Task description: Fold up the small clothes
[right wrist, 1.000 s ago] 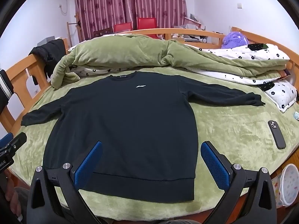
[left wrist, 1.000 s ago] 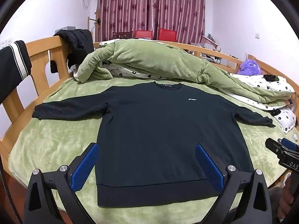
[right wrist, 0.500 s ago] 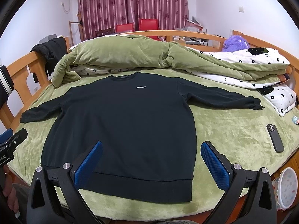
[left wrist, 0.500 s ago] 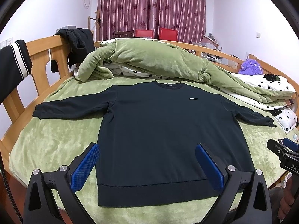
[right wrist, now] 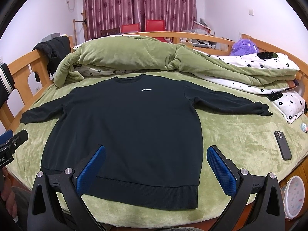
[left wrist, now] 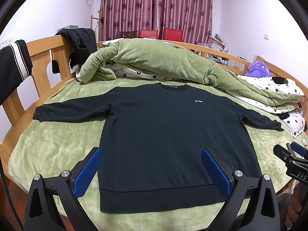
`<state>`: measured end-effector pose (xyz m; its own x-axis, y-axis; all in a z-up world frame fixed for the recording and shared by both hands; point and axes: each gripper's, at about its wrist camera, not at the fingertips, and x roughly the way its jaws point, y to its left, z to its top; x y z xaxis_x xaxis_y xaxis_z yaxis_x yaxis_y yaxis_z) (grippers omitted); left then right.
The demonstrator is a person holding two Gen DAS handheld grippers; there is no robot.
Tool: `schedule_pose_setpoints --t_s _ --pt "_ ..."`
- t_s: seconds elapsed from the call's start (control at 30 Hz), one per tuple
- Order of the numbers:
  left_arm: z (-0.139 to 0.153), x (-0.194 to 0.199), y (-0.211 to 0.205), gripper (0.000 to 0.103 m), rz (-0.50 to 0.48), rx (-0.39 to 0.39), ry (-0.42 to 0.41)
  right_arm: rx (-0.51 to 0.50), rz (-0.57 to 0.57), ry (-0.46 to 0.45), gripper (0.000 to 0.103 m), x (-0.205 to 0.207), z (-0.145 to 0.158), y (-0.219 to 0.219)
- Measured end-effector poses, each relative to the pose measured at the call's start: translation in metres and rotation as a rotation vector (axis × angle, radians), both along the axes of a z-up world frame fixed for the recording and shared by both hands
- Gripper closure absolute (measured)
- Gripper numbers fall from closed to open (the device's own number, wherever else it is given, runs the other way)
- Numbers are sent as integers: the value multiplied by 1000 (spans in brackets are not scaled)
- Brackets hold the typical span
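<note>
A dark long-sleeved sweatshirt [left wrist: 173,134] lies flat and face up on the green bedspread, both sleeves spread sideways, hem nearest me. It shows the same way in the right wrist view [right wrist: 127,127]. My left gripper [left wrist: 152,170] is open and empty, held above the hem's left part. My right gripper [right wrist: 156,170] is open and empty, above the hem's right part. The right gripper's tip also shows at the right edge of the left wrist view [left wrist: 288,156], and the left gripper's tip shows at the left edge of the right wrist view [right wrist: 11,142].
A rolled green quilt [left wrist: 154,63] lies behind the sweatshirt. A black phone [right wrist: 282,145] lies on the bedspread at right. A flowered pillow [right wrist: 290,104] lies beyond it. Wooden bed rails [left wrist: 38,57] with dark clothes draped ring the bed. A white tub [right wrist: 294,194] stands beside the bed.
Both grippers have drifted slightly, so the view of the sweatshirt has shifted a little. The sweatshirt has not moved and both grippers stay open.
</note>
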<state>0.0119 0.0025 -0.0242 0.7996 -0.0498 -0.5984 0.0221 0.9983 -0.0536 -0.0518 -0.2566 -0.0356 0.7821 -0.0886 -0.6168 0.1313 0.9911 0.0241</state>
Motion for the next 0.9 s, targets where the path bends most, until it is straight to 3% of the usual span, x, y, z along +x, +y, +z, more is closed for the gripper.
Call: schedule_pose_setpoints --t_s 0.9 --pt "-3 1 -3 0 -2 -7 4 -15 7 1 0 -1 0 0"
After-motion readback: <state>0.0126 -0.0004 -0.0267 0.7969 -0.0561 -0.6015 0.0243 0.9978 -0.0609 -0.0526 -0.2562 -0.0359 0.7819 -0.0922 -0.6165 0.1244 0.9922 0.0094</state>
